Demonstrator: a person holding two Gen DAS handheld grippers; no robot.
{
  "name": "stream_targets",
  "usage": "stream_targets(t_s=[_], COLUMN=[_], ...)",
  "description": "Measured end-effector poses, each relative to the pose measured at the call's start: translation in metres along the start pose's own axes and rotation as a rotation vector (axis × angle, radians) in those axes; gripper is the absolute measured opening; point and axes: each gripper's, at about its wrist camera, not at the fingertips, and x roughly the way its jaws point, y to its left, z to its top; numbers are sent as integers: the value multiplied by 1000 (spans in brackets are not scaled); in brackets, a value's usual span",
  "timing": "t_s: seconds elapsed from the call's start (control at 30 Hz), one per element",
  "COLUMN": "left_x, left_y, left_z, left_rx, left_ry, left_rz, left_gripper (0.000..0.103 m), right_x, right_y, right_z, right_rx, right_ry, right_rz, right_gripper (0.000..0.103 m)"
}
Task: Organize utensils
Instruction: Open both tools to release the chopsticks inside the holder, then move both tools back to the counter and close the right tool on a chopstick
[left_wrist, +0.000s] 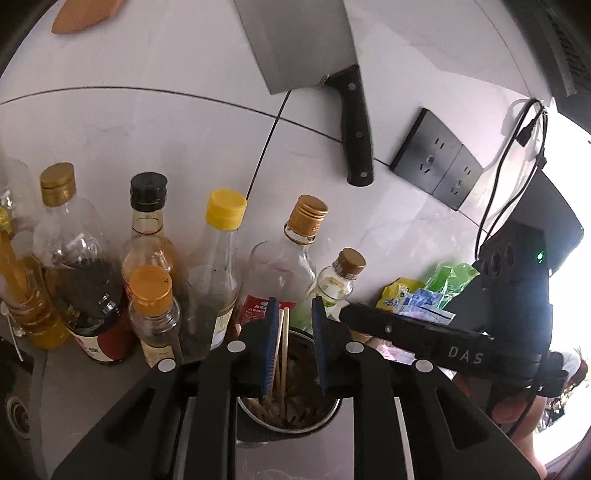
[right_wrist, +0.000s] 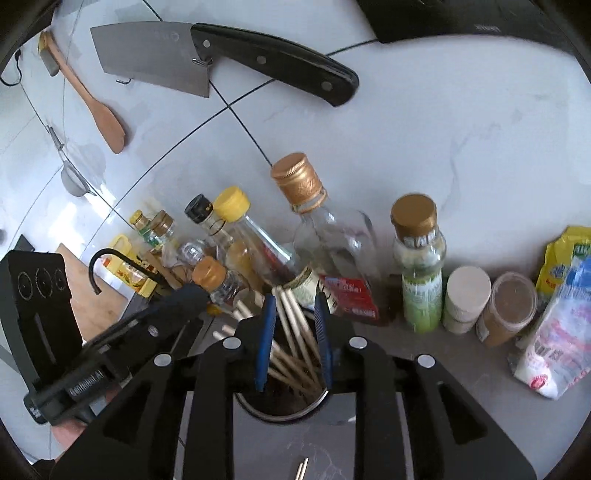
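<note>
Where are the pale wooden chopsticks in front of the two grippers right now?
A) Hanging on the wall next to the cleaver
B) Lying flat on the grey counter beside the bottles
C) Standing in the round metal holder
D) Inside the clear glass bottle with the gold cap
C: in both wrist views the pale wooden chopsticks stand with their lower ends inside the round metal holder, between the blue pads.

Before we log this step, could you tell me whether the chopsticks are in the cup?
In: chopsticks stand inside the metal cup.
</note>
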Motion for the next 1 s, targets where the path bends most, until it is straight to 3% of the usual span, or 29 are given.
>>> stream_targets(t_s=[0.33,0.67,0.77,0.8,0.9,1.0], left_x=[-31,-63,-67,-67,-60,-46], left_y=[-7,-9,-2,2,12,14], left_z=[-11,-35,-47,-52,-70,-90], left_rx=[32,68,58,51,39,56], left_ry=[12,47,79,96,194,291], left_rz=[35,43,71,73,77,83], left_gripper=[18,18,18,18,28,30], right_x=[-22,-41,-34,-28,-11,3], right_y=[1,21,21,22,24,24], right_z=[-22,-59,-77,-84,-105,-125], right_rx=[52,26,31,30,27,46], right_ry=[14,35,102,148,252,333], right_rz=[67,35,16,17,-11,-31], right_gripper=[23,24,29,38,40,40])
